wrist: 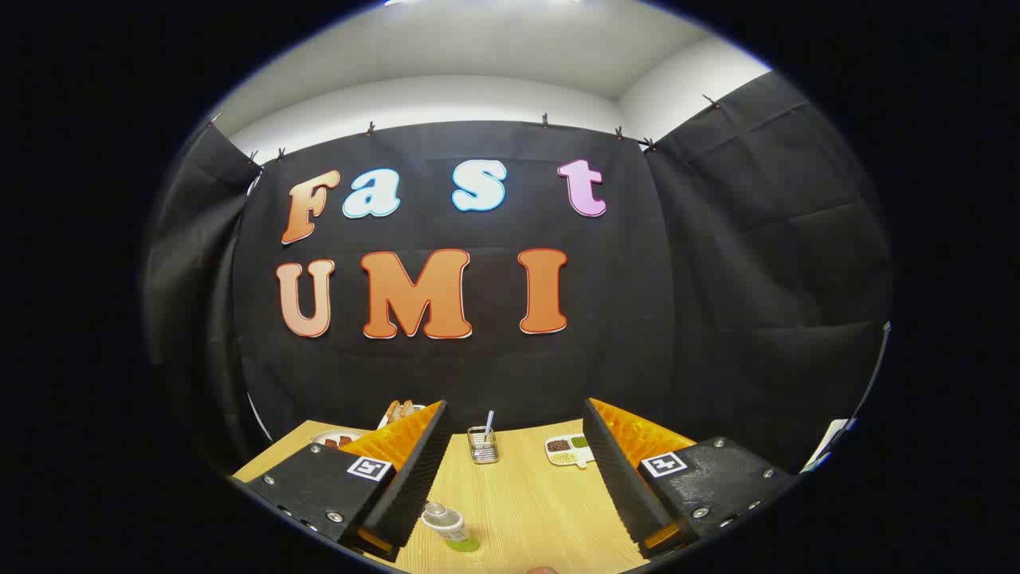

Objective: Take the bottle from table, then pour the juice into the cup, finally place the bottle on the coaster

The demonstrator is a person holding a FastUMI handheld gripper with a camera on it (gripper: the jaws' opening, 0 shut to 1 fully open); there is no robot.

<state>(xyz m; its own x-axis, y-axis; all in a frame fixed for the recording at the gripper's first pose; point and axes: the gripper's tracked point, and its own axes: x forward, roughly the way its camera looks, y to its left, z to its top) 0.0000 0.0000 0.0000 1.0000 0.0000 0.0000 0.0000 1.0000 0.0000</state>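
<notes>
We see a wooden table [526,510] running away toward the far wall. Our gripper [510,470] hangs above it with its fingers spread wide and nothing between them. The bottle [450,528] sits near us, just beside the left finger, standing with its long axis upright and its cap toward us. Farther off, between the fingers, stands a small wire holder [483,445] with a straw. To its right lies a small divided dish [569,450]. Plates at far left sit half hidden behind the left finger, perhaps holding food.
</notes>
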